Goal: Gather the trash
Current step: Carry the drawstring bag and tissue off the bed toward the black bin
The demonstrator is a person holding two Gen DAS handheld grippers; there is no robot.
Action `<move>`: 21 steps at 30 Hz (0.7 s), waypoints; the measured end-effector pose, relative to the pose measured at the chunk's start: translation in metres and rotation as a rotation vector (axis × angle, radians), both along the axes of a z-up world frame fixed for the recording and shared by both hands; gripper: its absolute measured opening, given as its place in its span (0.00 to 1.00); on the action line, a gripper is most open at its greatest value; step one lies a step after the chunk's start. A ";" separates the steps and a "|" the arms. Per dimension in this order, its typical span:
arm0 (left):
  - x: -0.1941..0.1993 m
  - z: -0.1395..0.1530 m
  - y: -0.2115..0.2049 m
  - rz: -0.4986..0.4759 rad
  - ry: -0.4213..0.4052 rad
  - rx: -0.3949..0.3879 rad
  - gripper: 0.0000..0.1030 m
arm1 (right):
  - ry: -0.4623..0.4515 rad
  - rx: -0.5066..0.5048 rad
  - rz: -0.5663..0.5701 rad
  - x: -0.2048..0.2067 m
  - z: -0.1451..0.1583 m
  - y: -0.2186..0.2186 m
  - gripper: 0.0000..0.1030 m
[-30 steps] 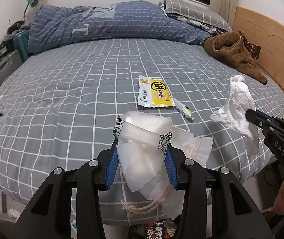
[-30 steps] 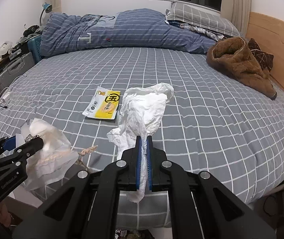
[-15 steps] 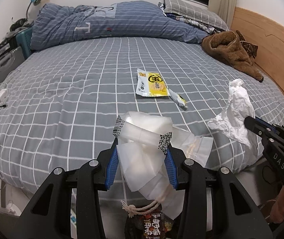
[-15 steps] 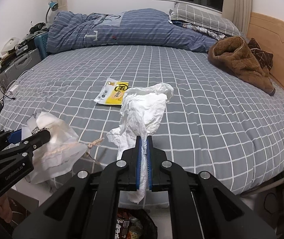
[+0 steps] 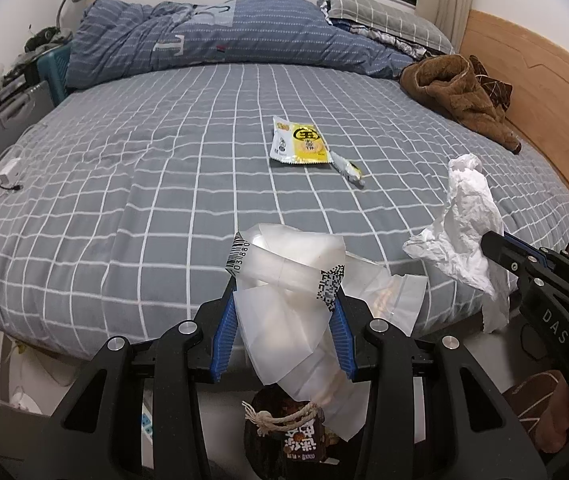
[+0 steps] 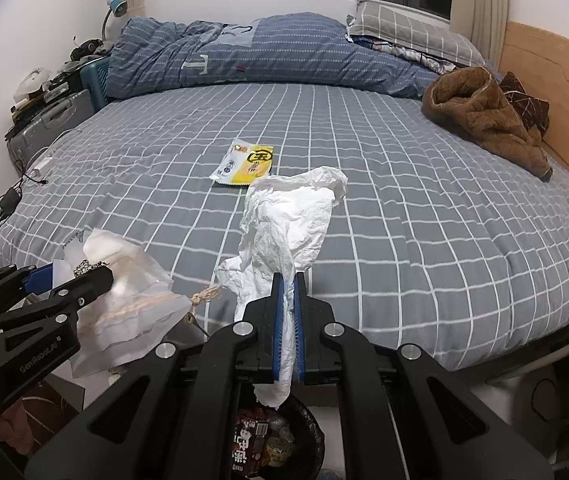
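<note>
Trash in both grippers: left gripper (image 5: 284,320) is clamped on a bundle of translucent plastic bags (image 5: 292,280) with a rope tie hanging at 6 o'clock, right gripper (image 6: 288,320) is pinched nearly flat on a crumpled white tissue (image 6: 288,220); both loads hang off the bed's near edge, just above the black-lined bin (image 6: 308,432) at 6 o'clock, probably for a drop. Yellow snack wrapper (image 5: 300,146) and a small torn strip (image 5: 348,168) lie uncollected mid-bed (image 5: 164,160) at 12 o'clock, brown garment (image 5: 456,96) at 2 o'clock, nothing blocking the bin mouth.

Bed (image 5: 164,184) with a grey checked sheet.
On it lie a yellow snack packet (image 5: 299,145), a small wrapper (image 5: 348,169), a brown garment (image 5: 460,100) and a blue duvet (image 5: 220,36).
</note>
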State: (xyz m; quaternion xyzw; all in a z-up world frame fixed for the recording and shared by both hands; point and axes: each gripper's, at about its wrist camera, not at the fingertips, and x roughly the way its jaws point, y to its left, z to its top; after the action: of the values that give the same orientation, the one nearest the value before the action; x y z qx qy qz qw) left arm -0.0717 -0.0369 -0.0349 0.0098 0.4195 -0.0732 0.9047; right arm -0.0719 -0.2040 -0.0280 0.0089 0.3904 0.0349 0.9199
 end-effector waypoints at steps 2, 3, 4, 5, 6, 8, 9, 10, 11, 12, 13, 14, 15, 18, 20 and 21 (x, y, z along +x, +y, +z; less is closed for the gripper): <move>-0.005 -0.002 0.000 0.005 0.006 0.003 0.39 | 0.005 0.002 0.001 -0.005 -0.001 0.001 0.05; -0.008 -0.003 0.001 0.007 0.010 0.004 0.39 | 0.008 0.003 0.003 -0.008 -0.002 0.001 0.05; -0.011 -0.005 0.002 0.012 0.014 0.002 0.39 | 0.009 0.003 0.003 -0.011 -0.002 0.001 0.05; -0.014 -0.006 0.003 0.015 0.017 0.003 0.39 | 0.012 0.005 0.004 -0.013 -0.003 0.002 0.05; -0.018 -0.007 0.004 0.018 0.019 0.003 0.39 | 0.014 0.007 0.004 -0.016 -0.003 0.002 0.05; -0.026 -0.011 0.005 0.020 0.026 0.004 0.39 | 0.019 0.010 0.004 -0.021 -0.005 0.003 0.05; -0.028 -0.012 0.006 0.021 0.029 0.005 0.39 | 0.023 0.010 0.005 -0.024 -0.006 0.003 0.05; -0.032 -0.014 0.007 0.022 0.035 0.006 0.39 | 0.025 0.011 0.006 -0.026 -0.007 0.003 0.05; -0.035 -0.015 0.007 0.022 0.038 0.007 0.39 | 0.030 0.011 0.007 -0.030 -0.008 0.004 0.05; -0.039 -0.016 0.008 0.025 0.042 0.010 0.39 | 0.032 0.011 0.008 -0.032 -0.009 0.004 0.05; -0.042 -0.017 0.009 0.027 0.046 0.011 0.39 | 0.036 0.012 0.007 -0.034 -0.010 0.006 0.05; -0.044 -0.017 0.009 0.029 0.049 0.013 0.39 | 0.038 0.013 0.007 -0.037 -0.010 0.006 0.05; -0.046 -0.018 0.010 0.031 0.053 0.015 0.39 | 0.043 0.014 0.007 -0.040 -0.011 0.006 0.05; -0.056 -0.021 0.011 0.035 0.069 0.023 0.39 | 0.064 0.028 0.008 -0.051 -0.015 0.007 0.05; -0.062 -0.025 0.012 0.039 0.081 0.029 0.39 | 0.076 0.026 0.011 -0.057 -0.019 0.009 0.05; -0.065 -0.026 0.013 0.041 0.086 0.031 0.39 | 0.085 0.024 0.016 -0.060 -0.021 0.010 0.05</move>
State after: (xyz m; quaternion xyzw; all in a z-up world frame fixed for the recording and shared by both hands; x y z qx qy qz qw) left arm -0.1366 -0.0238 -0.0604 0.0121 0.4591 -0.0486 0.8870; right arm -0.1323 -0.1937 -0.0492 0.0184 0.4286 0.0465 0.9021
